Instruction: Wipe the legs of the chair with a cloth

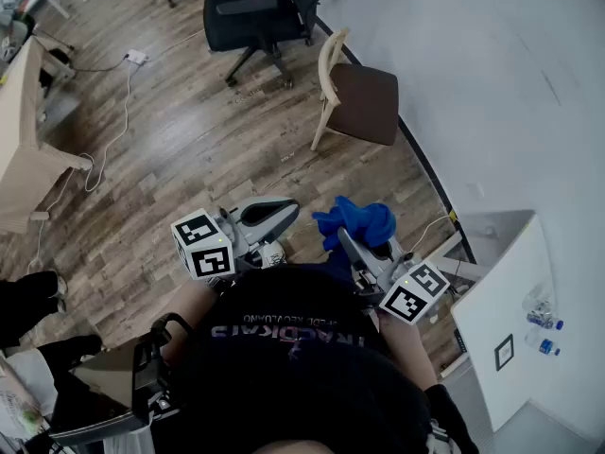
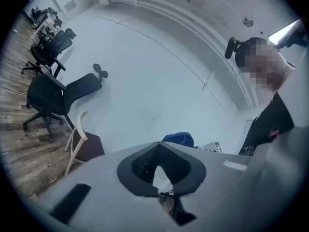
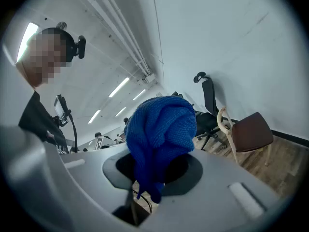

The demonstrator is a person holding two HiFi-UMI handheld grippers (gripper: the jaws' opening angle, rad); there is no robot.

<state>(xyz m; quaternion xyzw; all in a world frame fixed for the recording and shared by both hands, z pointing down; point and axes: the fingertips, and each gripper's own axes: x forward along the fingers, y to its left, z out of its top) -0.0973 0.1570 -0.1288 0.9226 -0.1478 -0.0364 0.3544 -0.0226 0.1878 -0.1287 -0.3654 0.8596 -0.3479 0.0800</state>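
The right gripper (image 1: 352, 241) is clamping its fingers on a bunched blue knitted cloth (image 1: 357, 219), holding it up close to the person's body. The left gripper (image 1: 286, 207) is keeping its fingers together, gripping nothing. A cream-framed wooden chair with a brown seat (image 1: 363, 102) is standing well ahead against the white wall (image 1: 473, 64). A black office chair (image 1: 253, 15) is sitting just beyond it on the wooden plank floor (image 1: 189, 149), and a white cable (image 1: 118, 130) is trailing off to the left.

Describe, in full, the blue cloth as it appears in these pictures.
The blue cloth looks knitted and soft, bunched into a crumpled wad. The right gripper has its jaws shut on it: most of it bulges beyond the jaws, a thin end trails behind them. It is held in the air, apart from the chair.
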